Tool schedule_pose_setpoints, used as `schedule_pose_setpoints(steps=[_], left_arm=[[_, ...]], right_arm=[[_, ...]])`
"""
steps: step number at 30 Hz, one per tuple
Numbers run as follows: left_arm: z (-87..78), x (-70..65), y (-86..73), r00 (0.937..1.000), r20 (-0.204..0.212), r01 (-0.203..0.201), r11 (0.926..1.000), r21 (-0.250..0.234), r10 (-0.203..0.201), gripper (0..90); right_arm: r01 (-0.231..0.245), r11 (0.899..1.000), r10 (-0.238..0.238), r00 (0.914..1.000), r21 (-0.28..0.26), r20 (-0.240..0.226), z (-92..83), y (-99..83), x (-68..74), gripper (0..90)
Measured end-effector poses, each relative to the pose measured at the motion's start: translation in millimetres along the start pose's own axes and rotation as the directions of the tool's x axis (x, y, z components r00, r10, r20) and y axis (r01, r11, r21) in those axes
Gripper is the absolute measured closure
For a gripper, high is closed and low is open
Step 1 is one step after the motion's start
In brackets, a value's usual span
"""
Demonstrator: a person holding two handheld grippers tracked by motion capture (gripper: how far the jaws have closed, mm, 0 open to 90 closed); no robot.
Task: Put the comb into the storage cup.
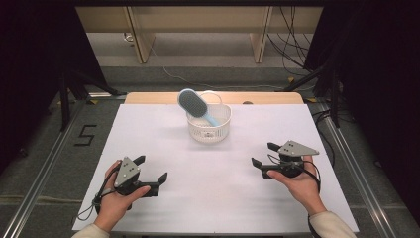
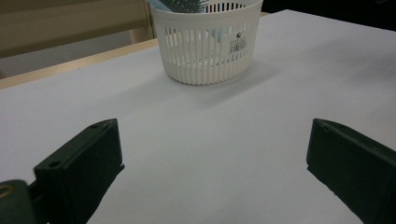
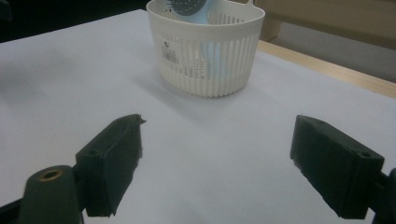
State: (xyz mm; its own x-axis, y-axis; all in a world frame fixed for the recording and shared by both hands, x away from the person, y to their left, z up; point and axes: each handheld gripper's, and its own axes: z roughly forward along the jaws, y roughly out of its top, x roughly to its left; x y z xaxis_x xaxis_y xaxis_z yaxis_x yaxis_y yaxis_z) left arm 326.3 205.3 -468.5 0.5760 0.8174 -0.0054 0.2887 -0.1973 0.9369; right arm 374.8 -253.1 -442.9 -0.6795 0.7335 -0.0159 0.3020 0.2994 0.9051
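Note:
A white slatted basket (image 1: 209, 129) (image 2: 207, 51) (image 3: 205, 60) stands at the far middle of the white table. A light blue hairbrush (image 1: 193, 104) (image 3: 187, 6) leans in it, handle down, its grey bristle head sticking out over the rim to the left. My left gripper (image 1: 151, 168) (image 2: 215, 154) rests low at the near left, held by a hand, jaws wide apart and empty. My right gripper (image 1: 263, 154) (image 3: 217, 158) sits at the near right, also open with nothing between its jaws. Both point toward the basket from a distance.
The white tabletop (image 1: 213, 198) spreads between the grippers and the basket. A wooden strip (image 1: 148, 97) edges the table's far side. Dark stands and cables (image 1: 292, 54) lie on the floor beyond, and a "5" mark (image 1: 85, 135) sits at the left.

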Motion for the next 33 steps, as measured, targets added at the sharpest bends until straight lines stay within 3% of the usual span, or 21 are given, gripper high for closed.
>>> schedule_pose_setpoints(steps=[15, 33], left_arm=[[-0.1, 0.7, -0.5, 1.0, -0.005, -0.002, 1.0, 0.002, 0.002, 2.9], [-0.1, 1.6, -1.2, 1.0, -0.005, -0.001, 1.0, 0.005, 0.001, 2.9]], right_arm=[[-0.023, 1.0, 0.023, 0.9997, -0.006, 0.003, -21.6, -18.2, 6.2, 17.0], [-0.04, 0.999, 0.039, 0.9989, 0.005, 0.024, -39.7, -34.6, 4.2, 16.6]])
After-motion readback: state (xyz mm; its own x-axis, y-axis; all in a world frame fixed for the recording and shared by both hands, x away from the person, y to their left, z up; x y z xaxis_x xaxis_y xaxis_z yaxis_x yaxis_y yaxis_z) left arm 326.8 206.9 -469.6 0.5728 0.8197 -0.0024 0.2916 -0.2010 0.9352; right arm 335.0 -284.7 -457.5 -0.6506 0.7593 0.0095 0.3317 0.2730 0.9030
